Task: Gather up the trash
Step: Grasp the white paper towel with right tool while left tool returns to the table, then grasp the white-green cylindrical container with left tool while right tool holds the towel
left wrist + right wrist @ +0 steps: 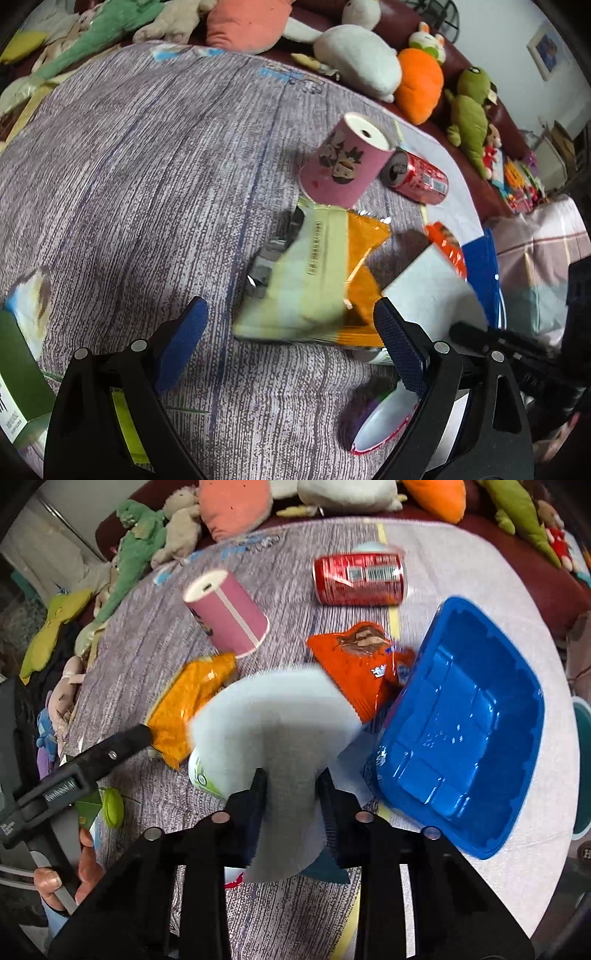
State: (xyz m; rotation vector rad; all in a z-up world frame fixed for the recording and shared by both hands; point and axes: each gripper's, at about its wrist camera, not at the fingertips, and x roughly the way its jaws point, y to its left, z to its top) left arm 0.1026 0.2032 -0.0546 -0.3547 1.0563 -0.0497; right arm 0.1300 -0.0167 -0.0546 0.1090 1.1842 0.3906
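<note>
My left gripper (pixel 290 314) stands open just above the near end of a yellow-green and orange snack bag (pixel 306 280) that lies flat on the grey woven tablecloth. My right gripper (pixel 291 790) is shut on a pale white foam-like piece (pixel 273 716), which stands up between its pads; that piece also shows in the left wrist view (pixel 424 291). Beyond lie a tipped pink paper cup (pixel 225 613), a red drink can (pixel 358 578) on its side and an orange-red wrapper (pixel 362 664). A blue plastic tray (pixel 461 723) sits to the right, with nothing in it.
Plush toys (pixel 354 59) line the dark red sofa behind the table. A green carton (pixel 18 369) lies at the near left, a red-rimmed white cup (pixel 384 417) under my left gripper. A green lid (pixel 112 806) and a person's hand (pixel 66 878) are at lower left.
</note>
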